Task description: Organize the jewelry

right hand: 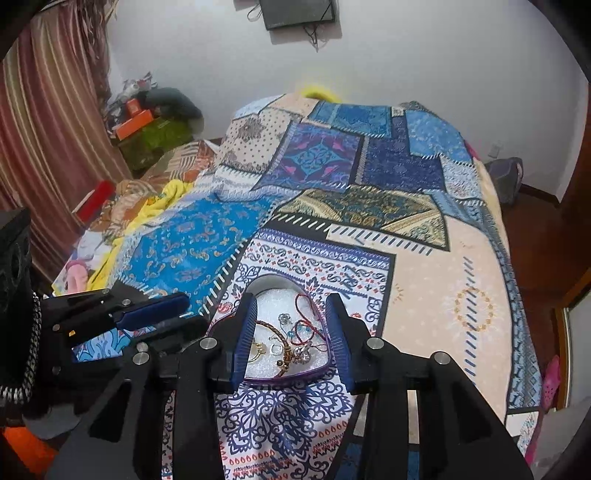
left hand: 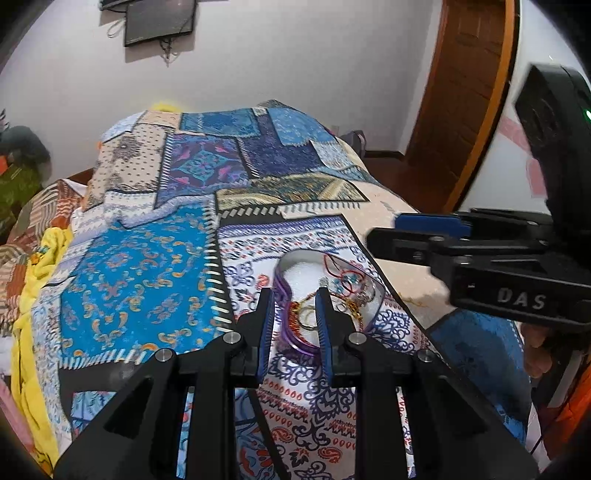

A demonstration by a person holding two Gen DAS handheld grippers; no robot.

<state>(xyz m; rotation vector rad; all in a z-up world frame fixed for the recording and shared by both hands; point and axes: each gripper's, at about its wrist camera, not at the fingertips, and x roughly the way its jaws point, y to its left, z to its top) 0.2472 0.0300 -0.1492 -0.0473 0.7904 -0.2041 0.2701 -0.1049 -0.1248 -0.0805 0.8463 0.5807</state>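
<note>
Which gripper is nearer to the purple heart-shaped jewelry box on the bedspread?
Hard to rank. The left gripper straddles the box's rim at one side; the right gripper hangs open over its contents.

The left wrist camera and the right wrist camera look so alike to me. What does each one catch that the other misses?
Only the left wrist view shows the wooden door and the right gripper coming in from the side. Only the right wrist view shows the striped curtain and the orange box. Both show the heart-shaped tray of jewelry on the patterned bedspread, and the dark frame on the wall.
</note>
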